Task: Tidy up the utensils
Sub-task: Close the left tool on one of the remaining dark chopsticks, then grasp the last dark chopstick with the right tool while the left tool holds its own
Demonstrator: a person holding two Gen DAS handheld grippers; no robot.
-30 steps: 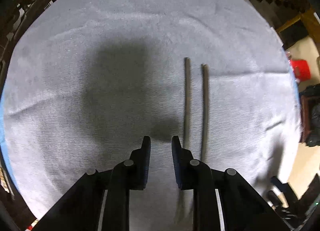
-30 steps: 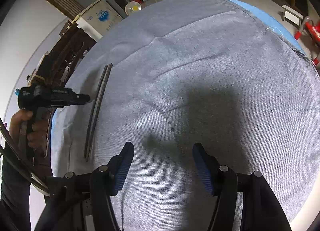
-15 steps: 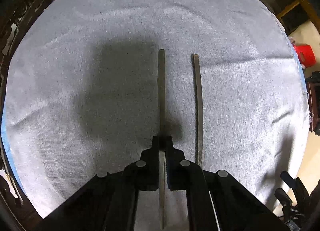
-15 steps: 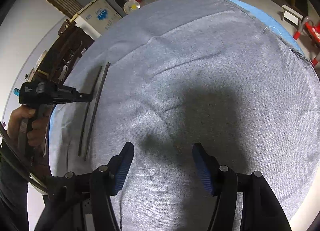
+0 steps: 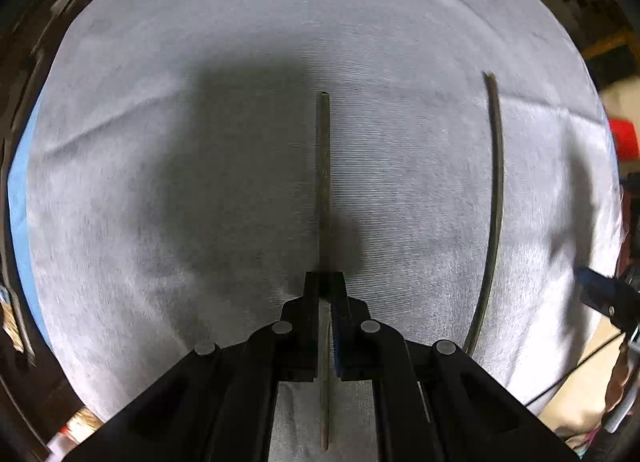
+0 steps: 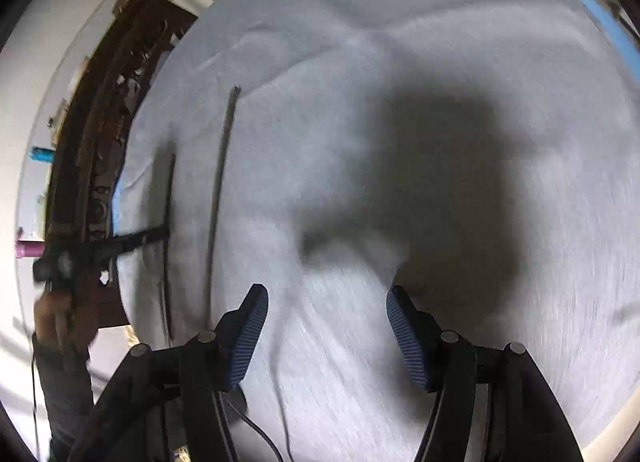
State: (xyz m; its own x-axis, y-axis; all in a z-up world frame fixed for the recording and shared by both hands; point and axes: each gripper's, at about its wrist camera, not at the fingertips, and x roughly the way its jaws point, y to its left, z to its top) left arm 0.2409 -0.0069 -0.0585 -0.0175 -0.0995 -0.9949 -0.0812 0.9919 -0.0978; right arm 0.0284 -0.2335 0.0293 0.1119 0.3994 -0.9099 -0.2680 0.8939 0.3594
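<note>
The left gripper (image 5: 325, 282) has its fingers clamped on one chopstick (image 5: 323, 166), held out over the grey-clothed bench (image 5: 200, 62). The right gripper (image 6: 326, 314) hovers with fingers wide, holding nothing. The second chopstick (image 5: 495, 198) lies apart on the cloth; its placement apparently remains.

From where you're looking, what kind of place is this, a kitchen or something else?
Probably a lived-in home or storeroom, not clearly a kitchen. A round table under a grey cloth holds two chopsticks, one clamped in the left gripper, and a carved dark wooden chair stands beside it.
</note>
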